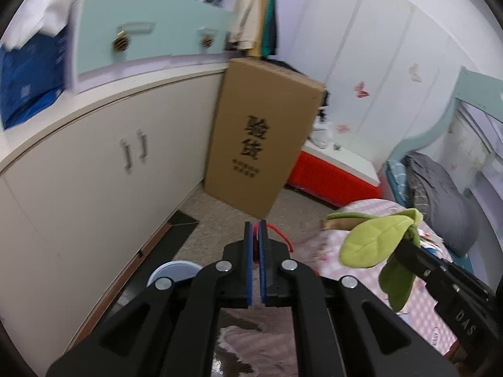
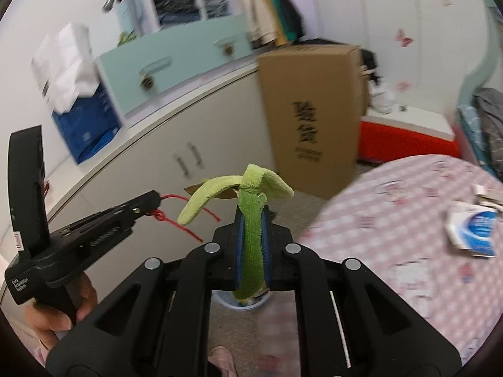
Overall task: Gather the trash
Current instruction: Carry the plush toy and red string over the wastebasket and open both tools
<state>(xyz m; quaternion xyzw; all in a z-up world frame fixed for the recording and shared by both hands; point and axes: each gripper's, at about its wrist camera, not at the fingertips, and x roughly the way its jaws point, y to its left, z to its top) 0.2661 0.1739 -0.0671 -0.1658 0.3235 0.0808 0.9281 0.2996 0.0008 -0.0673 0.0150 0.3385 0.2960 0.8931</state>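
The left hand-held gripper (image 1: 255, 224) is pointed forward and downward above the floor, its blue pads drawn almost together on a red string (image 1: 276, 235) that is pinched between them and trails off to the right. In the right wrist view the same tool is seen from the side, gripped from below by a hand (image 2: 59, 311), with the knotted red string (image 2: 176, 216) hanging from its tip. The right hand-held gripper (image 2: 251, 216) is likewise tilted downward and is closed narrowly on the stem of a green plush leaf toy (image 2: 250, 235), whose leaves fold over above the jaws. A round blue and white bin (image 1: 176, 271) is noted on the floor beneath both tools. Ahead, a tall cardboard box (image 1: 261, 132) leans against the white cabinet (image 1: 94, 163). A bed with a pink checked sheet (image 2: 393, 220) lies to the right, with a blue and white packet (image 2: 473, 229) on it.
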